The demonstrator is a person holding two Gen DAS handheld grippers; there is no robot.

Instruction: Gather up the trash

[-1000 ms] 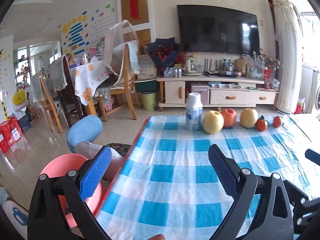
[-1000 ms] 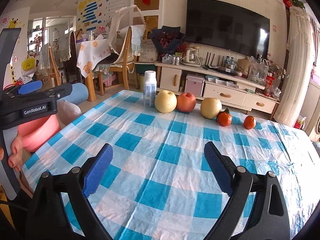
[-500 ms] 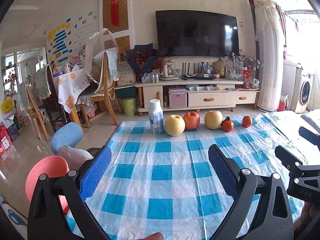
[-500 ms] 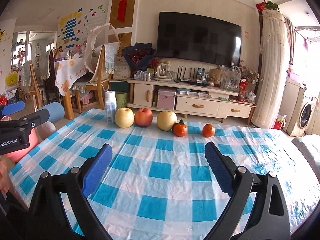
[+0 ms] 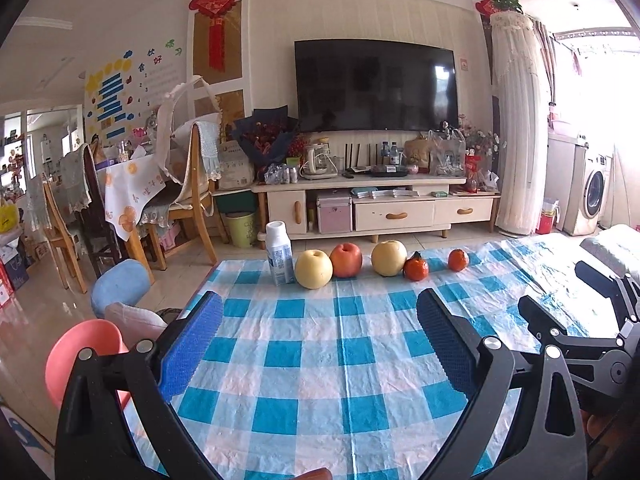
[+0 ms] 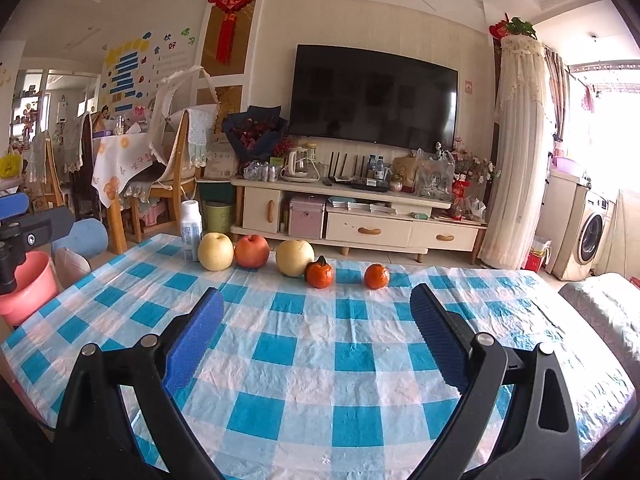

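A white plastic bottle [image 5: 279, 253] [image 6: 191, 230] stands upright at the far left end of a row on the blue-checked tablecloth [image 5: 320, 360] [image 6: 320, 360]. Beside it sit a yellow pear [image 5: 313, 269] [image 6: 215, 251], a red apple [image 5: 346, 259] [image 6: 251, 251], another pear [image 5: 389, 257] [image 6: 295, 257], and two small oranges [image 5: 416, 268] [image 6: 376, 275]. My left gripper [image 5: 320, 332] is open over the near table, empty. My right gripper [image 6: 316, 328] is open too, also empty, well short of the row. A pink bucket [image 5: 82, 356] [image 6: 26, 286] stands off the table's left edge.
A blue stool [image 5: 120, 286] and a pale cushion [image 5: 134, 316] stand left of the table. Behind are a TV cabinet [image 5: 380, 208], a green bin [image 5: 241, 228], wooden chairs [image 5: 192, 200] and a washing machine [image 5: 592, 200]. A grey seat [image 6: 600, 312] lies at the right.
Both grippers have swung to the right and now face the row of fruit and the bottle more squarely. Both stayed open and empty.
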